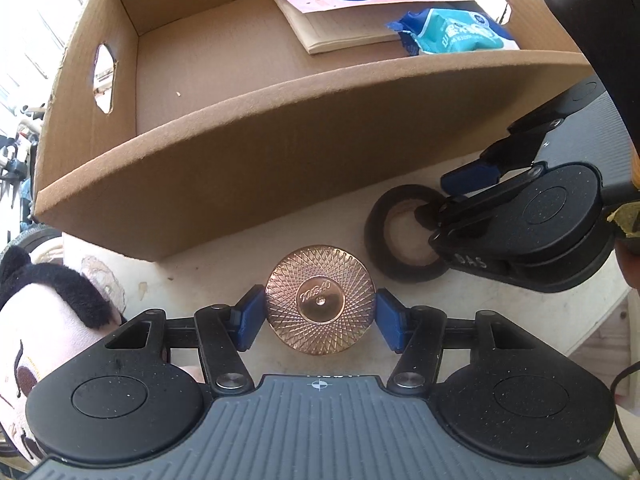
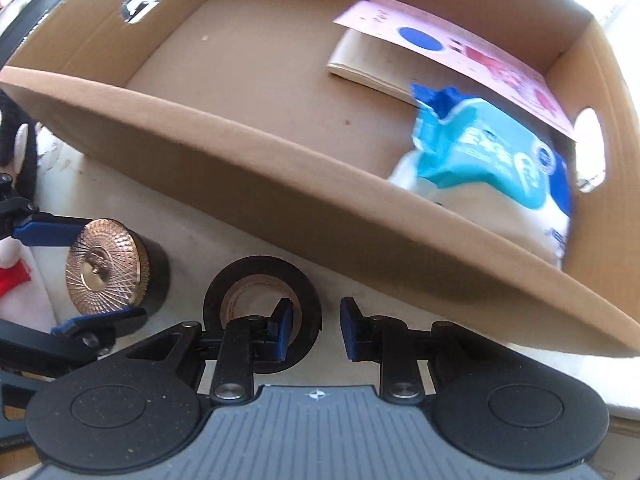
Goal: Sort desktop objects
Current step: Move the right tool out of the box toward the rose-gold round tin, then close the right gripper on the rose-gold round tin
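Writing on jar lid: the copper-coloured lid (image 1: 320, 299) has engraved letters on its centre disc; they look like "OPBAO" but I can't read them for sure.
Writing on right tongs: pale letters on the black housing, seemingly "SVO" or similar, seen upside down from the left camera.
Writing on wipes pack: the teal and blue wipes pack (image 2: 486, 152) carries white print, too blurred to read.
Booklet: one pink-covered booklet (image 1: 352, 8) with a blue dot and red pictures; its small text is unreadable.
Count in box: two items, the booklet and the wipes pack, both at the right end of the cardboard box (image 1: 180, 152).
Count on table: one dark jar (image 2: 154, 276) with the patterned lid, one black tape roll (image 2: 260, 276), just beside each other on the white table (image 2: 200, 236) before the box's near wall.
Plush toy: one, pink with black ears (image 1: 48, 312), at the table's left.
Left gripper (image 1: 320, 316): its blue pads pinch the jar lid from both sides.
Right gripper (image 2: 316, 328): one finger sits inside the tape roll's hole, the other outside its rim; the outer pad stands clear of the tape, so no pinch yet.
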The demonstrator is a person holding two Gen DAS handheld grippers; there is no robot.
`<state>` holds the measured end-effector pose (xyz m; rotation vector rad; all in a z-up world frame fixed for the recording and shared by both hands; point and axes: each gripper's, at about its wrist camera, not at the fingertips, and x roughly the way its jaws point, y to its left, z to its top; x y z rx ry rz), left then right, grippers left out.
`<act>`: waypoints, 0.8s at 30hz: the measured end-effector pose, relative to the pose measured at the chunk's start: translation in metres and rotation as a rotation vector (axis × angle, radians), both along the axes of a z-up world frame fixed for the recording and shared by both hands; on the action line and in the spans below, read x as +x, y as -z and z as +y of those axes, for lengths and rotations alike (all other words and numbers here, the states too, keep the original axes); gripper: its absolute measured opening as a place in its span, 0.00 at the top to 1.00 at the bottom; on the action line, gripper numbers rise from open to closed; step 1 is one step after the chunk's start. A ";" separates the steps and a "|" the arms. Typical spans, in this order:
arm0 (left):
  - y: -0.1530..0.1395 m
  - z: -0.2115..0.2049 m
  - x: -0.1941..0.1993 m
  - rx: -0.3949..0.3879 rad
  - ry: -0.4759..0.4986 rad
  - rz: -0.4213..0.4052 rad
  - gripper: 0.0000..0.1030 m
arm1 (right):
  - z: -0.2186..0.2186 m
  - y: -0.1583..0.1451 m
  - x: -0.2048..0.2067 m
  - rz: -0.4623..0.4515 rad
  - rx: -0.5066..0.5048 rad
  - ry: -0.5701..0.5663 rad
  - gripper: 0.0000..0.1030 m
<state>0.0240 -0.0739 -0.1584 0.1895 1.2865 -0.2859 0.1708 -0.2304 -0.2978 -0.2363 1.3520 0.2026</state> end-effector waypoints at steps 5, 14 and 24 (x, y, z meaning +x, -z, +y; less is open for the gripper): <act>-0.001 -0.013 0.006 -0.060 0.026 -0.019 0.43 | -0.038 -0.003 -0.004 0.028 -0.033 0.077 0.69; 0.003 -0.017 0.006 -0.129 0.028 -0.030 0.33 | -0.062 -0.034 -0.012 0.007 -0.019 0.088 0.47; 0.024 -0.014 0.009 -0.134 0.040 -0.047 0.40 | 0.010 -0.049 -0.009 0.012 0.263 -0.014 0.49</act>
